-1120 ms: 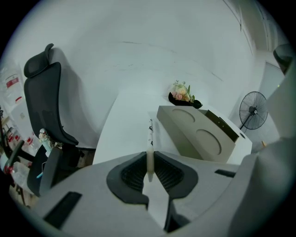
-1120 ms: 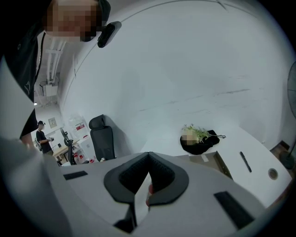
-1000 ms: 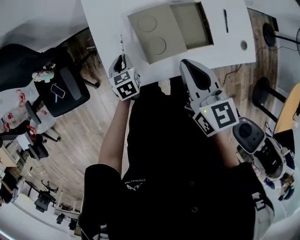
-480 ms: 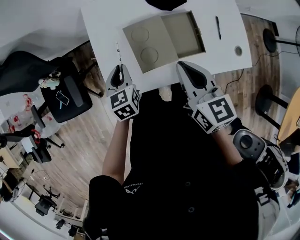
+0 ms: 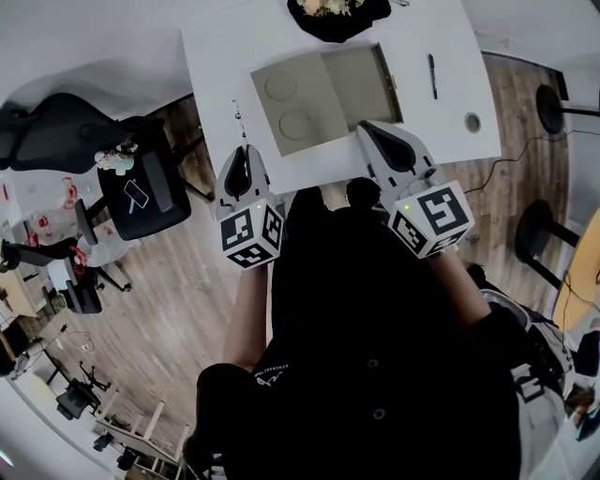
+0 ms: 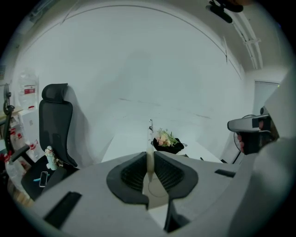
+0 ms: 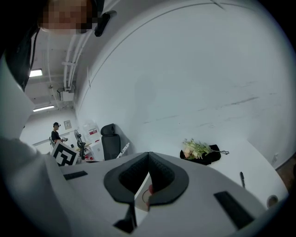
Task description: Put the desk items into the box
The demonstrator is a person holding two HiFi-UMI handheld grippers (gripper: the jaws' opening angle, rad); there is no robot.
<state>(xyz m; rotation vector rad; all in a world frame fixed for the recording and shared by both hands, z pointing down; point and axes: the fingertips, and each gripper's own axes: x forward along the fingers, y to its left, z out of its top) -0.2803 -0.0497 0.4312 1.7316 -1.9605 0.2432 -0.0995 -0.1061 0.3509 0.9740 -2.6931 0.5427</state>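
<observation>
An open beige cardboard box (image 5: 361, 84) lies on the white table (image 5: 225, 56), its lid (image 5: 295, 98) folded out to the left with two circles on it. A black pen (image 5: 432, 75) lies right of the box, and a small round item (image 5: 472, 122) rests near the table's right corner. A thin white stick (image 5: 237, 112) lies left of the box. My left gripper (image 5: 239, 159) hovers at the table's near edge, shut and empty. My right gripper (image 5: 373, 133) is over the box's near edge, also shut and empty. Through each pair of jaws only a sliver of box shows.
A black bag with flowers (image 5: 337, 14) sits behind the box at the table's far edge. A white wall rises beyond it. A black office chair (image 5: 141, 192) stands left of the table on the wood floor, and lamp bases (image 5: 548, 112) stand to the right.
Both grippers have drawn back towards the person and sit lower in the head view. The view has shifted, so the flower bag now shows behind the box.
</observation>
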